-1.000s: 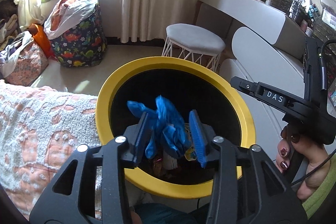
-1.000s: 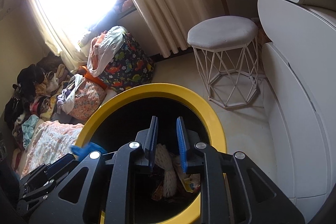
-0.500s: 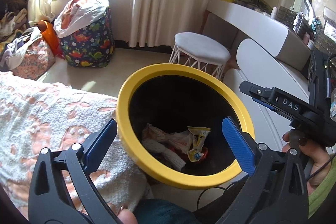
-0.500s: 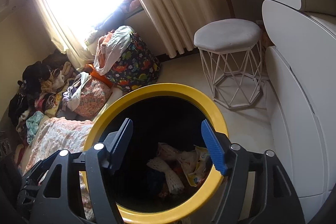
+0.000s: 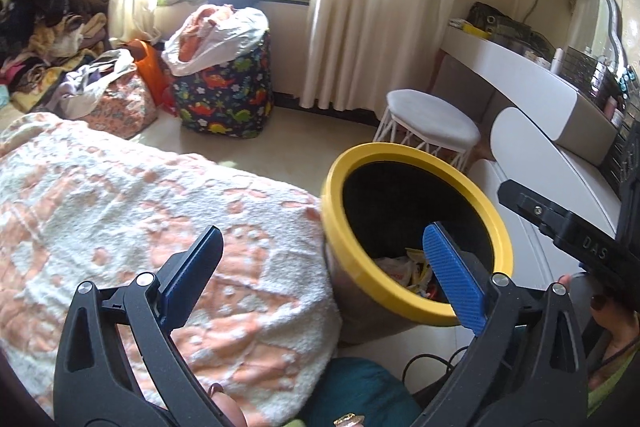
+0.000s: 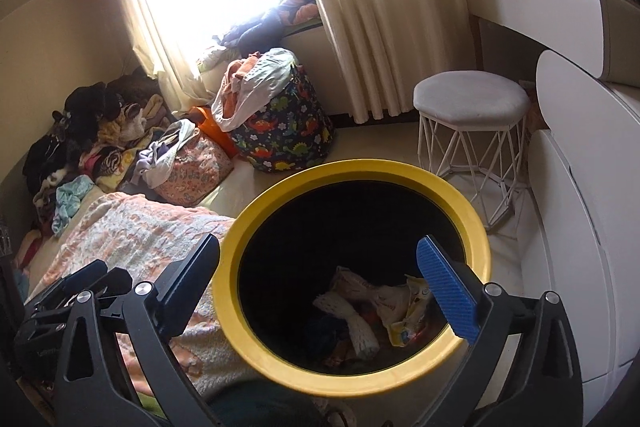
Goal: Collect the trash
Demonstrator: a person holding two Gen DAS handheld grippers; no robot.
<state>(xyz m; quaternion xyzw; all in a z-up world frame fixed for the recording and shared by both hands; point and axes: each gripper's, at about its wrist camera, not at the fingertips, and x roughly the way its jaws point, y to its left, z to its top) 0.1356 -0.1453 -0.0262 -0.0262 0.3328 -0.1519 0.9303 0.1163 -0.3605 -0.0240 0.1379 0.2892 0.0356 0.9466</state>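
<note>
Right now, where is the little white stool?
In the right wrist view the white stool stands on the floor at the right, behind the yellow-rimmed trash bin, beside the curtain.

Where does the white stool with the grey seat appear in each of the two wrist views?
Left wrist view: the stool sits right of centre, just behind the bin's far rim.
Right wrist view: the stool stands at upper right, beyond the bin, below the white desk.
Shared landmark: the yellow-rimmed bin.
</note>
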